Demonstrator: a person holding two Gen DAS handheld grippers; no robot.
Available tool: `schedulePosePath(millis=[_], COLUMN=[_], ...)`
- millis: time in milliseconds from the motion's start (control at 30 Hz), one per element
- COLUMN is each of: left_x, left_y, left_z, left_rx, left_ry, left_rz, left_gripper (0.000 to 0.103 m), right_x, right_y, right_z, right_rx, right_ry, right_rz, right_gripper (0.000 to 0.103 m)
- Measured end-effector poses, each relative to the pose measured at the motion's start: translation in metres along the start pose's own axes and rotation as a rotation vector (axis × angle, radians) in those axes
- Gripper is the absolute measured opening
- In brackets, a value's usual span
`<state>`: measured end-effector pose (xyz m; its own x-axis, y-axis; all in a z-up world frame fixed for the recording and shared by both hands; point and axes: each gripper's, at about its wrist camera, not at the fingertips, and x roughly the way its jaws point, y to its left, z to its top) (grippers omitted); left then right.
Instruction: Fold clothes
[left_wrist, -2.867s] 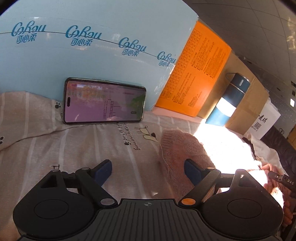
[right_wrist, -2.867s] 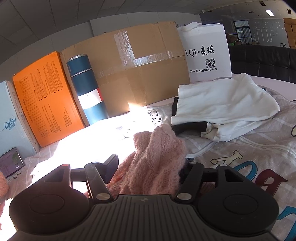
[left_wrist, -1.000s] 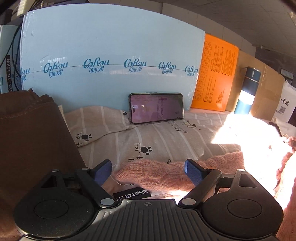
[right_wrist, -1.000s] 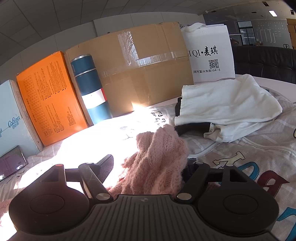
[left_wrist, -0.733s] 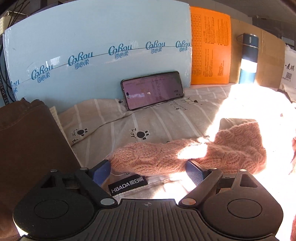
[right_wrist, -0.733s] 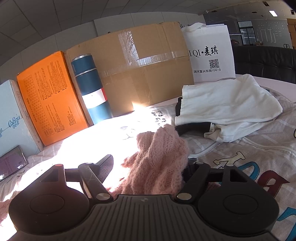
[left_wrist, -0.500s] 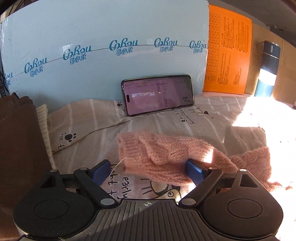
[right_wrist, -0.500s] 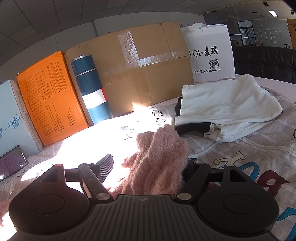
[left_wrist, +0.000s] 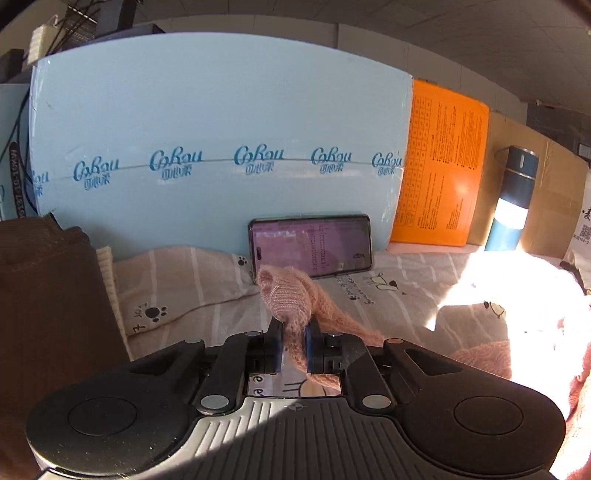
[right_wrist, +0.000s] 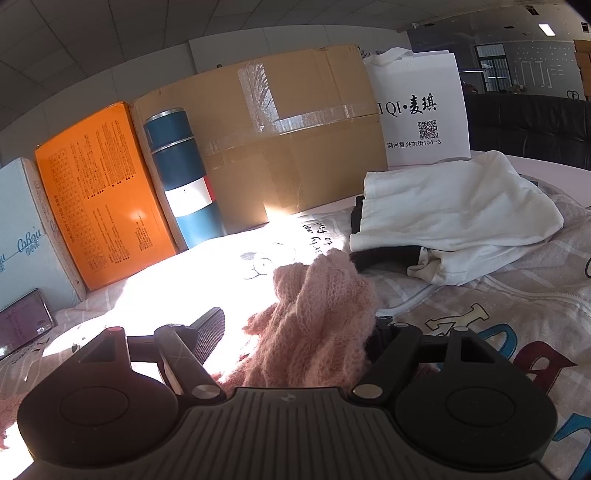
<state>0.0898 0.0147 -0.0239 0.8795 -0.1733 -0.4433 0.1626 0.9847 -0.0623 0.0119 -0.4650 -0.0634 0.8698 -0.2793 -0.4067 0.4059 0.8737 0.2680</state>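
Pink knit sweater (left_wrist: 295, 295) is the garment in play, and it is far from folded. It lies strung out across the striped, cartoon-printed bed sheet (left_wrist: 207, 284), one end pinched up at the left, the other bunched at the right.

Over on the left, the left gripper (left_wrist: 294, 345) is clamped tight on a cuff-like end of the knit; the wool stands up in a tuft between the blue pads (left_wrist: 309, 343), just in front of the phone (left_wrist: 311, 245) propped against the pale blue box (left_wrist: 221, 129). From the pinch the knit trails off to the right and into the sun patch.

On the right, the right gripper (right_wrist: 299, 328) sits with its fingers spread wide around a heap of the same pink wool (right_wrist: 325, 310). The bundle fills much of the gap and leans toward the right finger; whether the pads actually press on it I cannot tell.

Progress? Early, by my reckoning. No flat panel, no crease, no tidy stack of this sweater: only two ends gathered. Still to come: spreading it flat, bringing the sleeves in, doubling the body. A white garment (right_wrist: 454, 206) lies behind with something dark under it; whether that one is finished cannot be judged. A brown garment (left_wrist: 48, 295) sits at the far left.
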Motion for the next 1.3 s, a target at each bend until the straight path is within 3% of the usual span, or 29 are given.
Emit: schedulePosePath(millis=[100,200,300,400,467,667,767,900,1067,1133,1300], left_x=[-0.024,-0.020,-0.008,-0.006,-0.007,0.009,0.009,-0.003,-0.038,-0.056,-0.106], left_y=[0.008,0.011,0.006,-0.003,-0.007,-0.012,-0.017,-0.006,-0.006,-0.010,-0.024], left_z=[-0.001,-0.015,-0.030,-0.030,-0.030,-0.041,-0.043,-0.036,-0.024,-0.019,-0.029], left_rx=[-0.023,0.008,0.091,0.158,0.211,0.315,0.343,0.257,0.192,0.182,0.222], left_ry=[-0.010,0.076,0.154,0.104,0.053,0.090,0.083,0.030,-0.132,-0.190,-0.277], left_rz=[0.054,0.117,0.185,0.261,0.319,0.367,0.377,0.340,0.251,0.177,-0.109], left_gripper=[0.011,0.012,0.019,0.034,0.065,0.083,0.085,0.086,0.094,0.095,0.098], right_x=[-0.001,-0.001,-0.001,-0.001,-0.001,0.005,0.007,-0.002,-0.026,-0.036,-0.068], right_y=[0.000,0.000,0.000,0.000,0.001,0.001,-0.002,-0.008,-0.021,-0.027,-0.016], right_z=[0.000,0.000,0.000,0.001,0.000,0.000,0.001,0.003,0.006,0.007,0.003], right_rx=[0.000,-0.001,-0.001,-0.002,-0.004,-0.016,-0.002,0.045,0.143,0.185,0.151], right_ry=[-0.002,-0.004,-0.004,-0.003,0.000,0.020,0.027,-0.048,-0.215,-0.276,-0.267], right_rz=[0.002,0.006,0.006,0.002,-0.003,-0.012,-0.011,0.029,0.052,0.048,0.111], right_gripper=[0.074,0.074,0.074,0.074,0.075,0.085,0.086,0.088,0.099,0.099,0.099])
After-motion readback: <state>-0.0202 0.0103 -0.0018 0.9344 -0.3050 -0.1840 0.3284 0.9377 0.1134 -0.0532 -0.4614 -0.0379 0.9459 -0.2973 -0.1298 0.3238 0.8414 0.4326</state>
